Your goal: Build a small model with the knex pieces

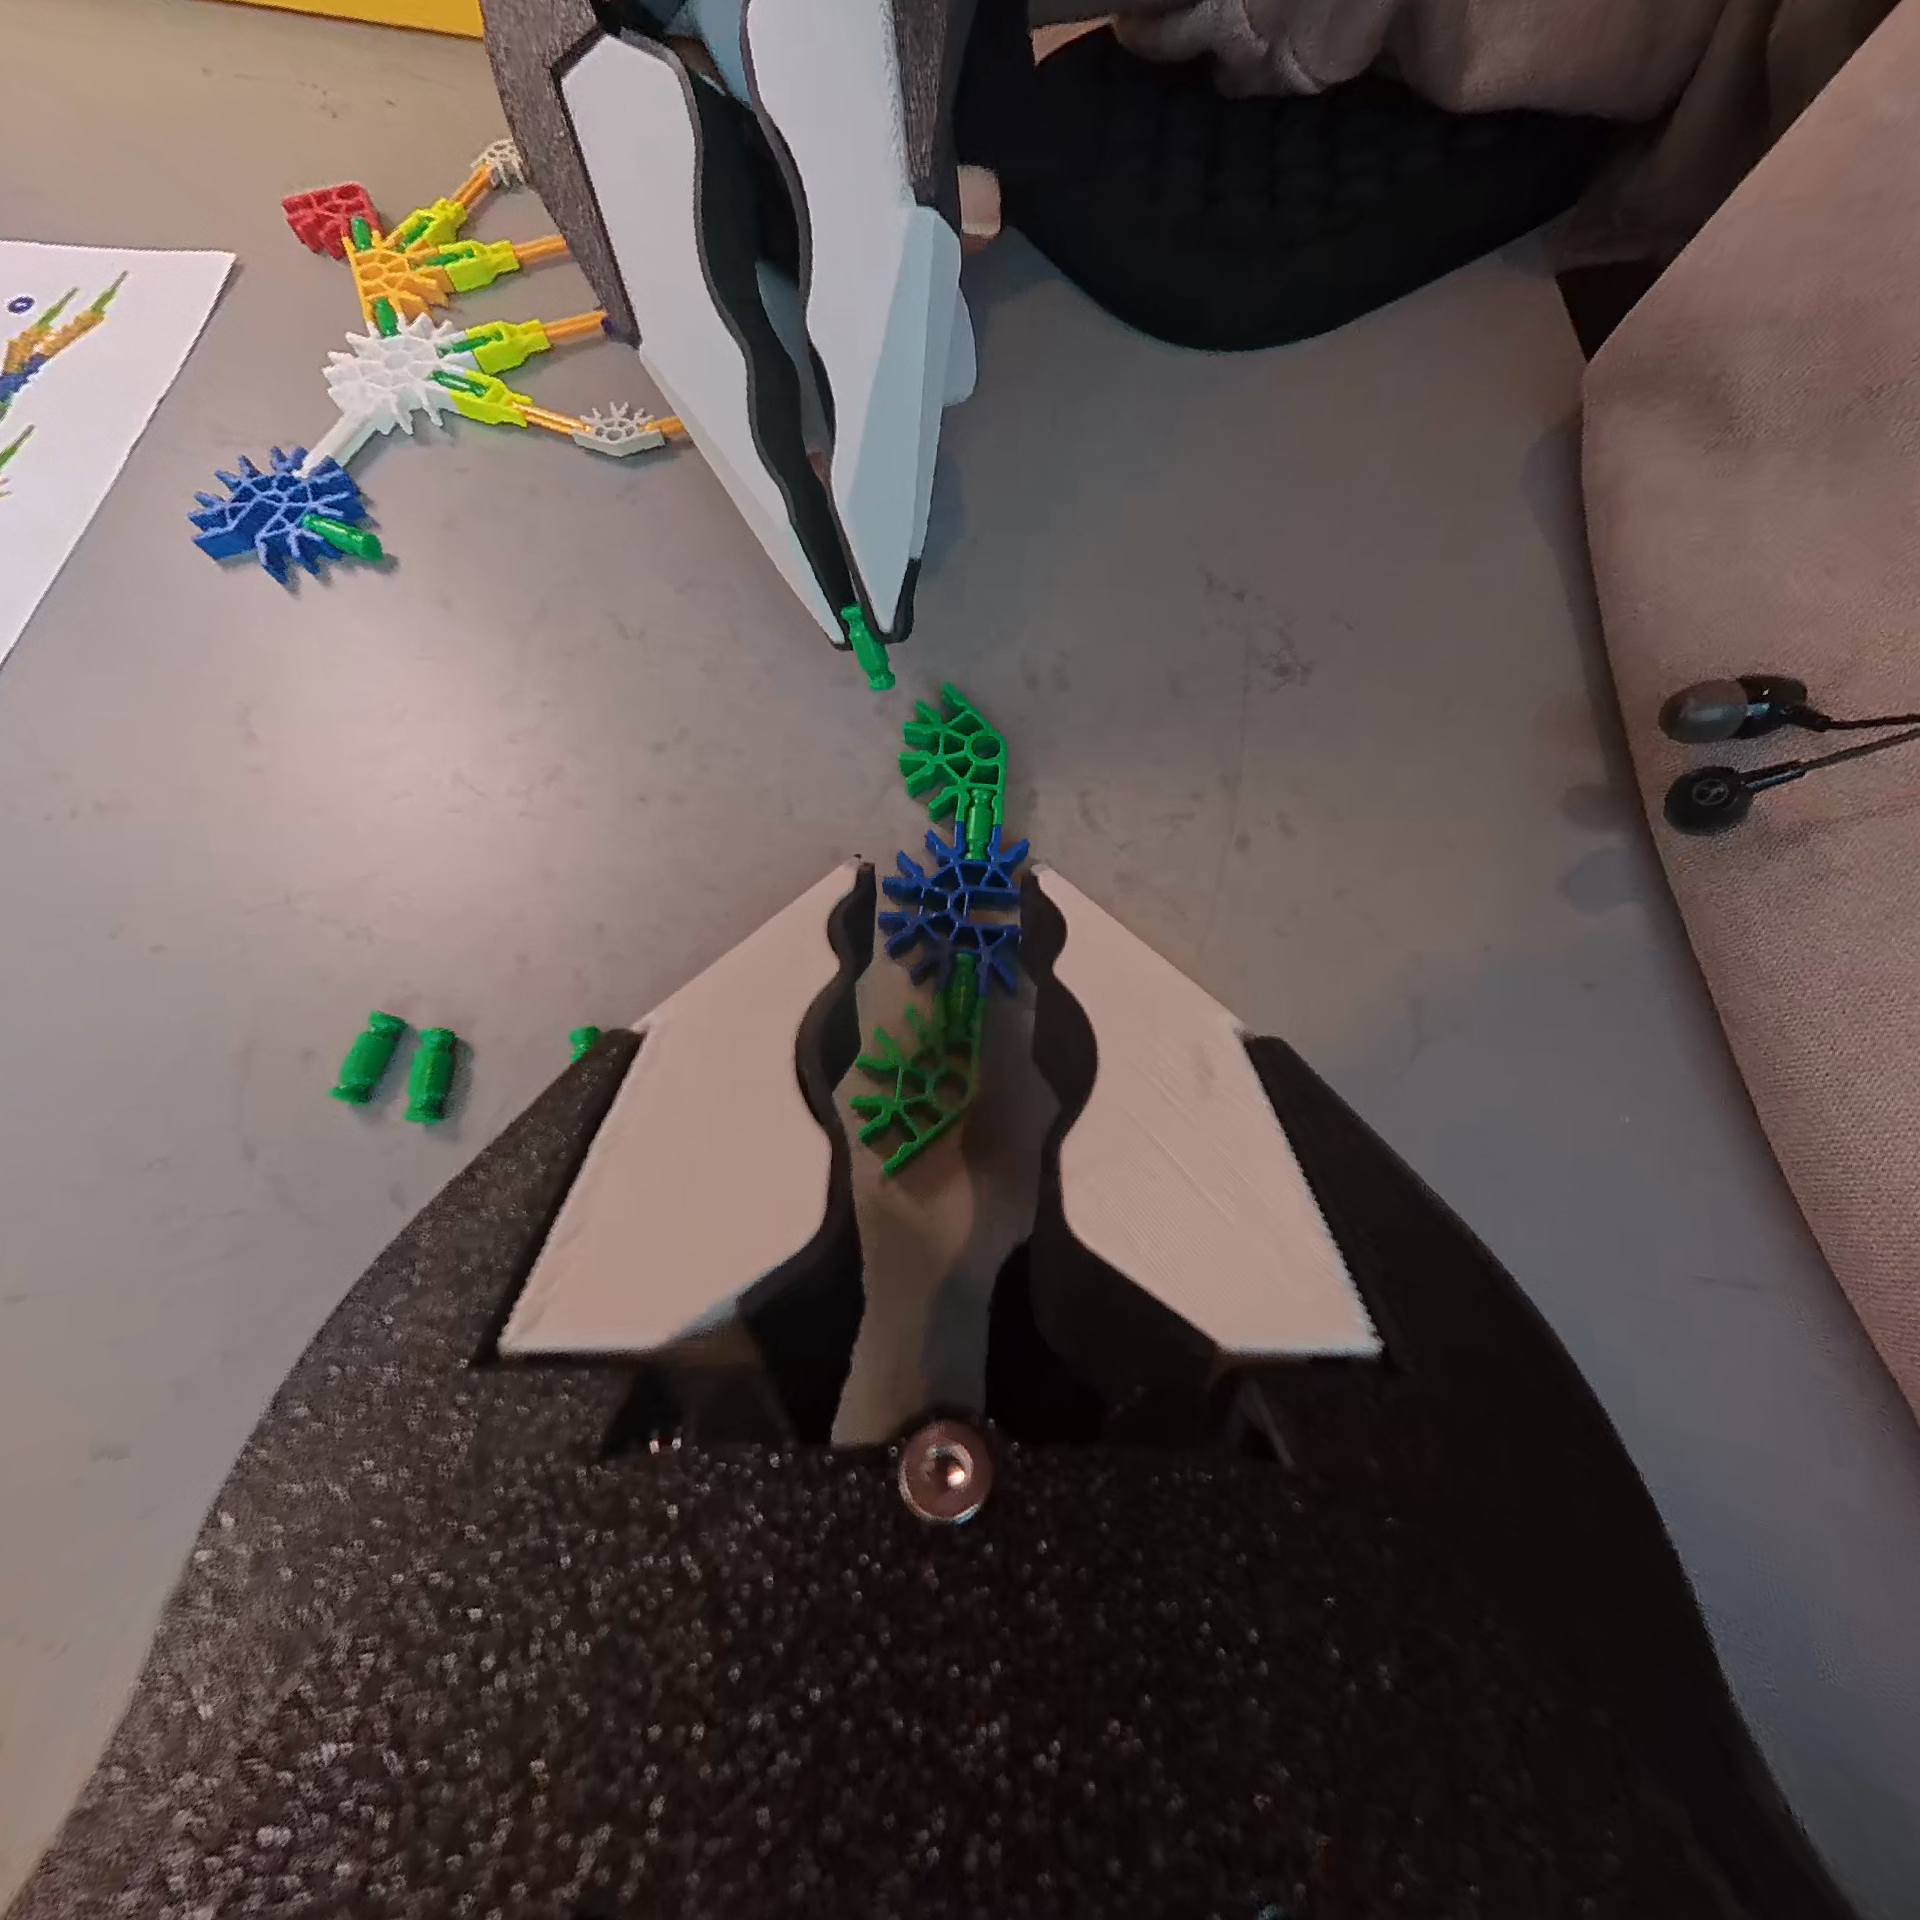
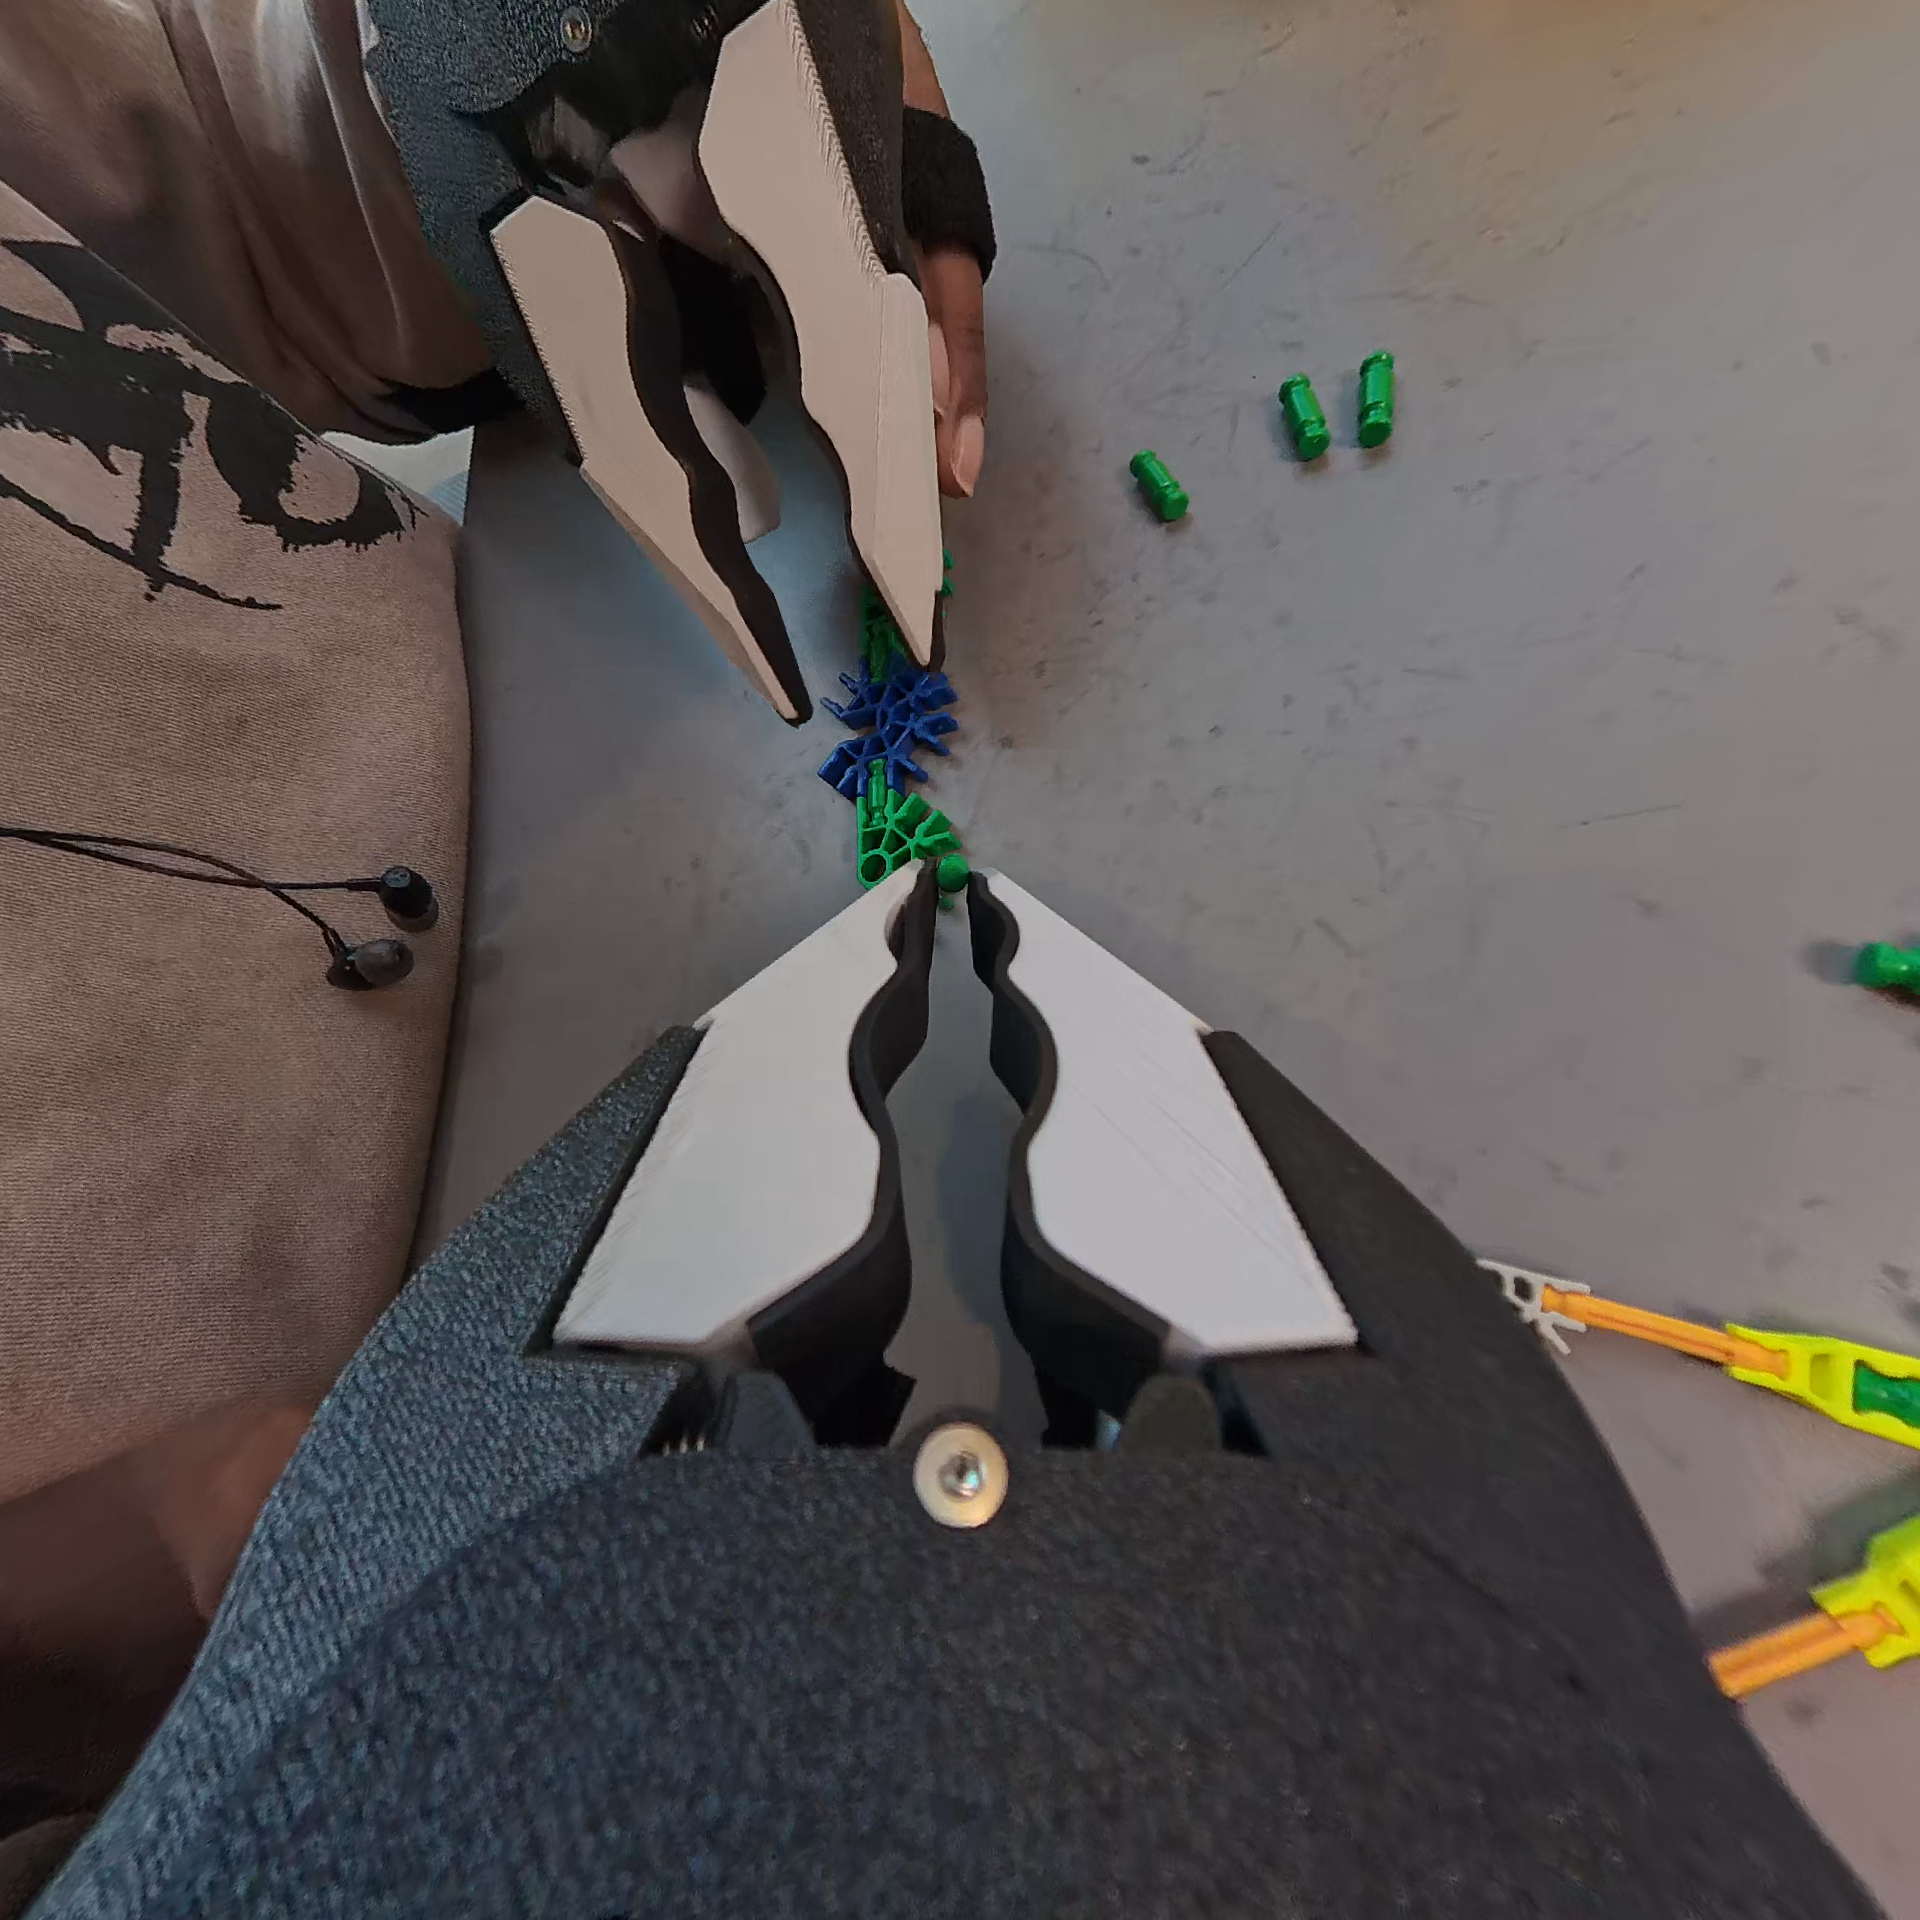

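Note:
A small assembly lies on the grey table (image 1: 520,779): a blue snowflake connector (image 1: 951,909) joined by short green rods to a green fan connector on each side (image 1: 951,753). My left gripper (image 1: 948,871) straddles the blue connector, its pads against both sides. In the right wrist view the left gripper (image 2: 862,684) sits over the blue connector (image 2: 888,727). My right gripper (image 2: 945,883) is shut on a short green rod (image 2: 951,878). The rod's tip (image 1: 868,660) points at the far green connector (image 2: 899,836), just short of it.
Loose green rods (image 1: 366,1058) (image 2: 1304,416) lie on the table. A larger multi-coloured build (image 1: 400,353) and a printed sheet (image 1: 83,416) are at the left. Black earphones (image 1: 1704,758) rest on a beige cushion (image 1: 1766,520) beside the table. The larger multi-coloured build (image 1: 400,353) sits 15 cm or so from the ends of my right fingers.

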